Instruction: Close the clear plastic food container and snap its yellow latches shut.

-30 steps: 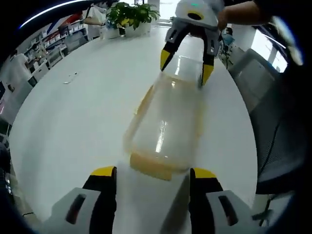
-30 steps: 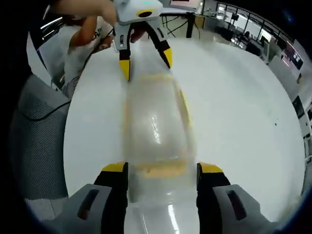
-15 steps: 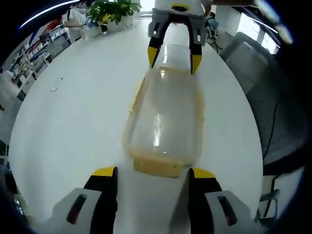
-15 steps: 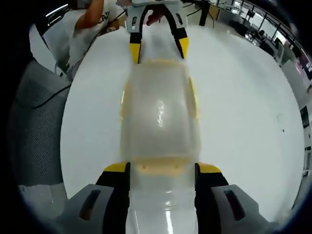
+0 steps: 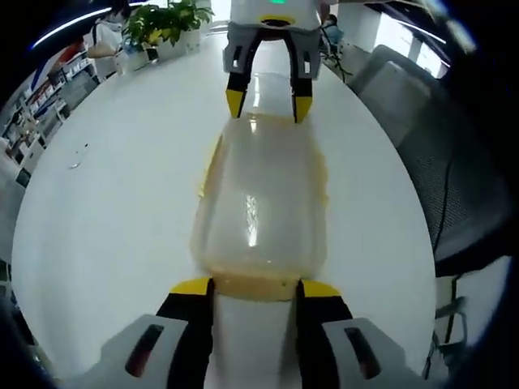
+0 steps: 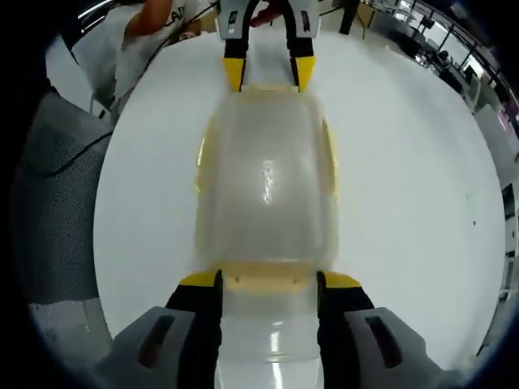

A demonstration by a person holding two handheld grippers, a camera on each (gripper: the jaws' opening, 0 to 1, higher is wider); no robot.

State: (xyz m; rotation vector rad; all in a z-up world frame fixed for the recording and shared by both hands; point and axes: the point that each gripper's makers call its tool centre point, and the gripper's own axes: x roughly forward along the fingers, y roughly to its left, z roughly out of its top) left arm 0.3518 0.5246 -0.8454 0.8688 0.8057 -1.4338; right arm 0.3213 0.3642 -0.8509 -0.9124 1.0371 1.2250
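We take the clear container as our landmark: it sits lid-on at the middle of the white counter, with a gripper at each short end. Nearest in the left gripper view, our left gripper has its fingers moderately spread, straddling the near yellow latch; whether they touch it we cannot tell. At the far end, the right gripper is spread alike over the opposite latch. We should press both ends together, evenly and straight down, so the container does not skate or tip. Beyond it stand potted plants.
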